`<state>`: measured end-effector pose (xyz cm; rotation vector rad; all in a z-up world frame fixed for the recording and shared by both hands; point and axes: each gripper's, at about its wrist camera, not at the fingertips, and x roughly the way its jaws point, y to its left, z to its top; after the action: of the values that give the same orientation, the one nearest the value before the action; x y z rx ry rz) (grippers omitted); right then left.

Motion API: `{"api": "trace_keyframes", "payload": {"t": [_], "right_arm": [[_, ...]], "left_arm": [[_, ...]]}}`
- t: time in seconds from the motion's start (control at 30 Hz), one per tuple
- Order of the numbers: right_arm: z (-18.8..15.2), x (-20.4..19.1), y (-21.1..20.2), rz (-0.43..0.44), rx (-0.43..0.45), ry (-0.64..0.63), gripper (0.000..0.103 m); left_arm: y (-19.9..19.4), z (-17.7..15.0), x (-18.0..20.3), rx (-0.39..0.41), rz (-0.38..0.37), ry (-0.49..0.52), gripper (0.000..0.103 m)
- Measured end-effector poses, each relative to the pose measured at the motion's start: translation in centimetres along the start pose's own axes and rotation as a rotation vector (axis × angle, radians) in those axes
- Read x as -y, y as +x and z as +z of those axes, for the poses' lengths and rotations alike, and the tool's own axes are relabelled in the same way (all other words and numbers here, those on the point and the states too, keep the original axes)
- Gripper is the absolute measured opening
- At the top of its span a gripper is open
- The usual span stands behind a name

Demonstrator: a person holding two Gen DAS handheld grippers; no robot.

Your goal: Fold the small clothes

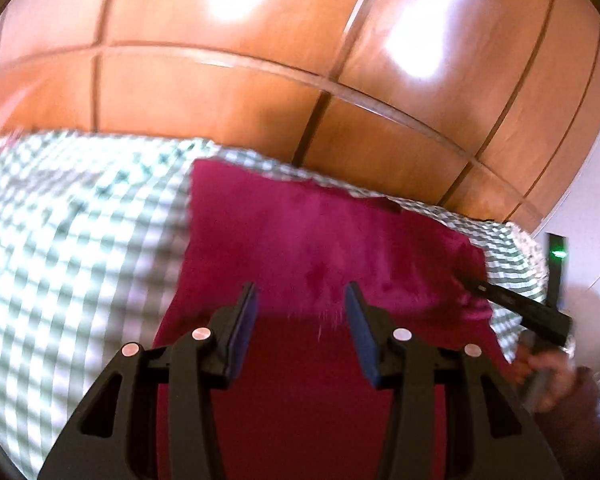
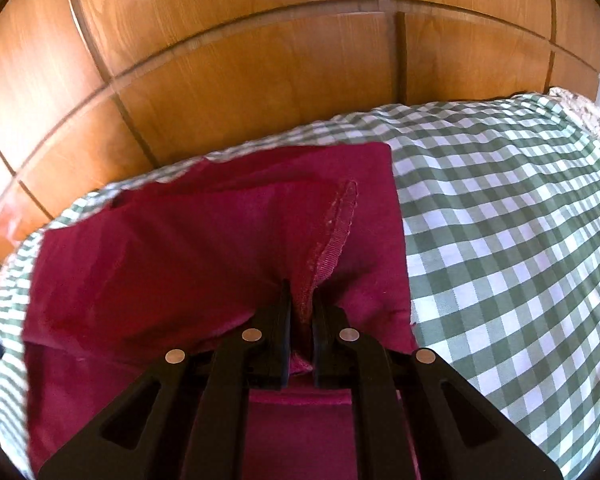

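A dark red garment (image 2: 204, 264) lies on a green checked cloth (image 2: 500, 240), below wooden panels (image 2: 260, 60). The right gripper (image 2: 300, 300) pinches its ribbed hem. The left gripper (image 1: 300, 296) hovers above the garment, jaws spread, holding nothing.

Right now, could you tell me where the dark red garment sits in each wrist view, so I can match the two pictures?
Left wrist view: the dark red garment fills the lower centre, running under the open left hand-held gripper.
Right wrist view: the garment covers centre and lower left; its ribbed hem is pinched in the right hand-held gripper.
Shared landmark: the green checked cloth beneath it.
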<state>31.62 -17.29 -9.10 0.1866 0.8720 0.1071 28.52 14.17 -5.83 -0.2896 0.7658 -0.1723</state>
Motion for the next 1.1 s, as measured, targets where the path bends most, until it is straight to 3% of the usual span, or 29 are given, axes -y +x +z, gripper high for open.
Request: {"api": "trace_keyframes", "payload": {"t": [0.07,0.13,0.17,0.2,0.3,0.33,0.37,0.4,0.43,0.47,0.57,0.67,0.77,0.83,0.87,0.93,1.0,1.1], "right_arm": [[-0.1,0.0,-0.1,0.005,-0.007,-0.008,0.006],[-0.2,0.2,0.3,0.014,-0.017,0.002,0.006],[-0.3,0.3,0.5,0.021,-0.023,0.005,0.007],[-0.5,0.4,0.9,0.025,-0.028,0.005,0.016],[-0.6,0.6,1.1,0.025,-0.023,-0.005,0.022],[-0.5,0.5,0.7,0.017,-0.019,-0.005,0.03],[-0.4,0.5,0.3,0.007,-0.007,-0.006,0.049],[-0.3,0.4,-0.5,-0.013,0.025,-0.007,0.065],[-0.3,0.1,-1.5,-0.035,0.069,-0.013,0.067],[-0.2,-0.2,-2.3,-0.038,0.097,-0.028,0.067],[0.2,-2.2,-3.7,-0.009,0.133,-0.097,0.067],[0.2,-3.9,-3.4,0.011,0.133,-0.152,0.067],[0.2,-5.3,-2.0,0.004,0.11,-0.194,0.067],[0.3,-5.8,-1.2,0.003,0.099,-0.206,0.067],[0.4,-5.9,-0.9,0.002,0.095,-0.207,0.067],[0.5,-6.1,-0.3,-0.004,0.087,-0.209,0.067],[0.7,-6.1,0.1,-0.007,0.084,-0.214,0.067],[0.6,-6.4,0.5,-0.016,0.087,-0.23,0.067]], "left_arm": [[2.9,0.7,-0.2,-0.049,0.052,0.006,0.046],[6.0,0.4,-1.8,-0.13,0.167,-0.03,0.032],[6.7,0.1,-2.7,-0.151,0.19,-0.051,0.022],[6.7,-0.3,-3.3,-0.139,0.182,-0.062,0.022],[5.4,-0.8,-3.6,-0.129,0.189,-0.048,0.022],[4.7,-0.8,-3.9,-0.125,0.169,-0.066,0.022],[4.1,-0.7,-4.4,-0.119,0.146,-0.088,0.021],[3.4,-0.6,-4.9,-0.109,0.12,-0.116,0.028],[2.6,-0.3,-5.4,-0.089,0.104,-0.144,0.034],[1.9,0.1,-6.1,-0.064,0.1,-0.17,0.044],[1.4,2.0,-8.2,-0.031,0.058,-0.254,0.048],[2.8,3.9,-9.6,-0.046,0.017,-0.312,0.062],[5.5,5.5,-10.9,-0.086,0.023,-0.357,0.064],[7.7,6.4,-11.8,-0.125,-0.013,-0.401,0.063],[8.2,6.6,-12.1,-0.137,-0.032,-0.414,0.058],[9.9,7.1,-12.0,-0.165,-0.098,-0.422,0.029],[10.3,7.4,-11.4,-0.153,-0.081,-0.386,0.01],[8.9,7.8,-10.2,-0.078,-0.003,-0.309,0.01]]}}
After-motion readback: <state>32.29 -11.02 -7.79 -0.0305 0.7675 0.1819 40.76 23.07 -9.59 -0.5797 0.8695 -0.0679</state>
